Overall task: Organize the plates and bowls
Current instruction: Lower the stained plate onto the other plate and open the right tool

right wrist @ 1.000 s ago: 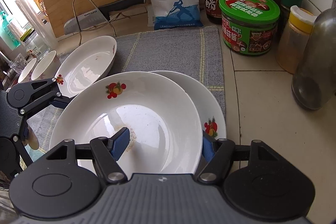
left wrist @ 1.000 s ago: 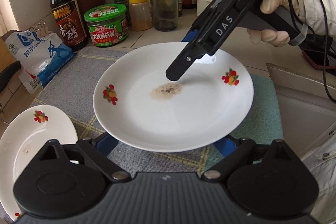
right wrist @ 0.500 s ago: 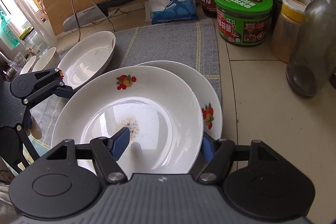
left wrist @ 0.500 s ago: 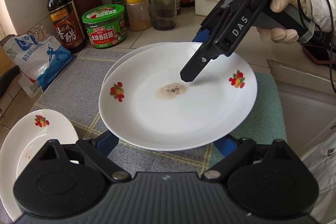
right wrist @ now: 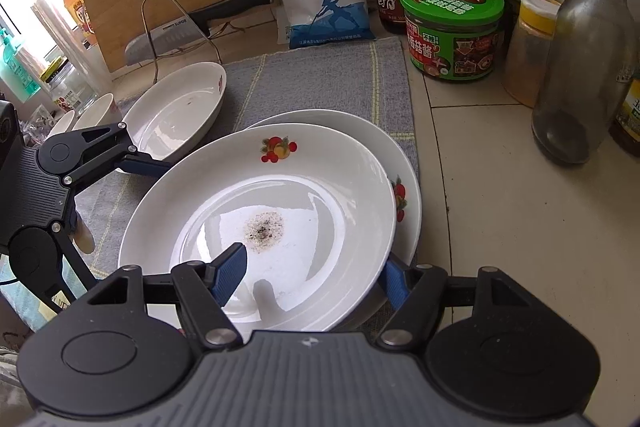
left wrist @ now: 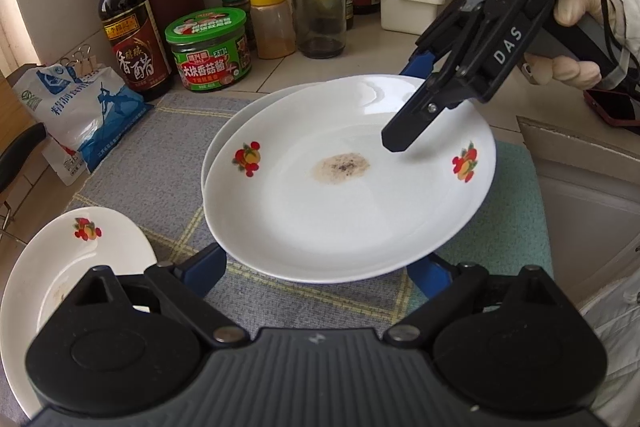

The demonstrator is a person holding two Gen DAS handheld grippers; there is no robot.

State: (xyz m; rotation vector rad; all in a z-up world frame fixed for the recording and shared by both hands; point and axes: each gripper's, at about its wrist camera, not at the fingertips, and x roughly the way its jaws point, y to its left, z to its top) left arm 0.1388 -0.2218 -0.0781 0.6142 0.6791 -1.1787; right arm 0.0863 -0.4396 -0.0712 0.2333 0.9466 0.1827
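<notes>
White china makes up the job. A grey mat spreads across the middle of the right wrist view, and on it sits a lower plate, half covered by a soiled plate with a brown speckled stain at its centre. The right gripper, at the bottom of that frame, is clamped on the soiled plate's near rim, one blue pad inside the dish and the other under its edge, so the plate seems not yet let go onto the one below. In the left wrist view the left gripper hangs wide apart at the lower middle, its blue fingertips either side of the plate's rim and pressing on nothing.

Stacking looks well begun but unfinished: an oval dish lies alone at centre left, and two small bowls wait at the far left edge, still to be gathered.
</notes>
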